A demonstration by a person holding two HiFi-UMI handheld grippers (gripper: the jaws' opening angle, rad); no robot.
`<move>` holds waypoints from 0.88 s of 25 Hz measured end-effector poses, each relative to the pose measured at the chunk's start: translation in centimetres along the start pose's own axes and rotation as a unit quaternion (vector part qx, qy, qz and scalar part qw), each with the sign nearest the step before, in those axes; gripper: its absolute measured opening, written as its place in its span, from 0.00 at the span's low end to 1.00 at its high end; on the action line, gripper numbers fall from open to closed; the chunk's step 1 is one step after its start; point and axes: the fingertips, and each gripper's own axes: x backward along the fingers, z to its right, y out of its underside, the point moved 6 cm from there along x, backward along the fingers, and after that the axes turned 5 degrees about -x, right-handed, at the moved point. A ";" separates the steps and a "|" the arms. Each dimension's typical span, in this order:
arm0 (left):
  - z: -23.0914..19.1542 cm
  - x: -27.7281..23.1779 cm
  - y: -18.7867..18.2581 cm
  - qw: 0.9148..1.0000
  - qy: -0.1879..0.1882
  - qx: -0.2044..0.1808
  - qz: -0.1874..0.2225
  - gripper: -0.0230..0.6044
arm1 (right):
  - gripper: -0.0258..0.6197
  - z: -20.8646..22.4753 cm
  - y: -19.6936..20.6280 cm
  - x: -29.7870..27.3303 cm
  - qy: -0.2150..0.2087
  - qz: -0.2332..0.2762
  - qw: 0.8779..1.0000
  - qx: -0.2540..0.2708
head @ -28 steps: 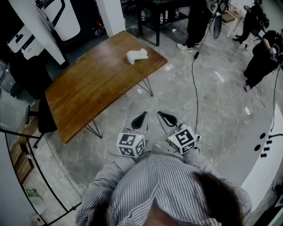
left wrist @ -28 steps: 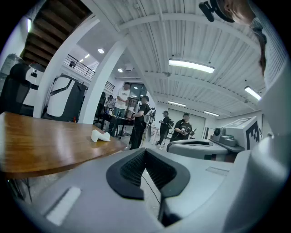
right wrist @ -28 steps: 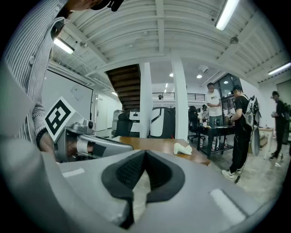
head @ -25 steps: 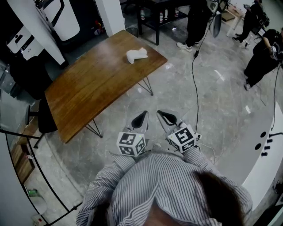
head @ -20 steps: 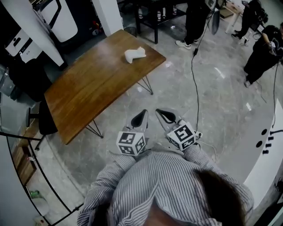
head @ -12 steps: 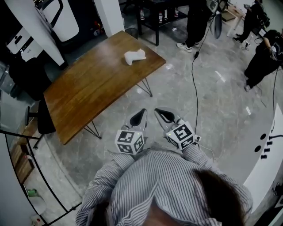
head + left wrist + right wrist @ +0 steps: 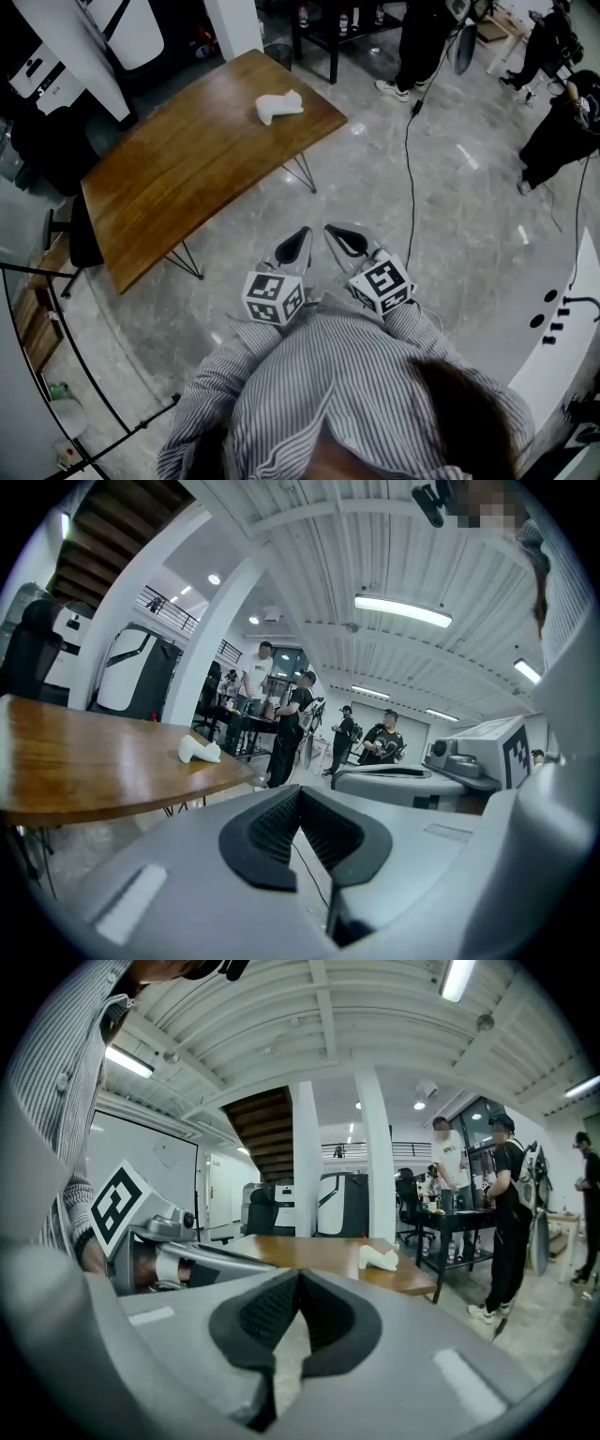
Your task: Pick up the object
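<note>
A white object [image 7: 278, 106] lies near the far right corner of the wooden table [image 7: 178, 178]. It shows small in the left gripper view as the white object [image 7: 200, 752] and in the right gripper view as the white object [image 7: 379, 1258]. My left gripper [image 7: 301, 238] and right gripper [image 7: 337, 234] are held close to the person's chest, over the floor, well short of the table. Both are shut with nothing between the jaws. They point side by side toward the table.
Several people stand at the back right by a black shelf [image 7: 328, 23]. A black cable [image 7: 410, 169] runs across the floor to my right. A white counter [image 7: 567, 328] curves at the right. White machines [image 7: 66, 56] and a chair [image 7: 80, 244] stand left of the table.
The view has shifted: table and object sit slightly further up and left in the head view. Both grippers stay shut and close to the chest, nudged a little forward.
</note>
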 end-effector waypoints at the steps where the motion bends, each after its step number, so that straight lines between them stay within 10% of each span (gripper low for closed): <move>1: 0.0 -0.1 0.2 1.000 -0.001 0.003 -0.002 0.03 | 0.04 0.2 0.1 -0.1 -0.001 0.002 1.000 -0.003; 12: -3.7 -4.4 0.1 1.000 0.001 0.008 -0.012 0.03 | 0.04 4.6 -0.5 -4.0 -0.014 0.044 0.998 -0.051; 22: -18.9 -14.0 -6.8 1.000 -0.020 0.014 0.008 0.03 | 0.05 14.3 -5.1 -18.9 0.042 0.030 0.996 -0.072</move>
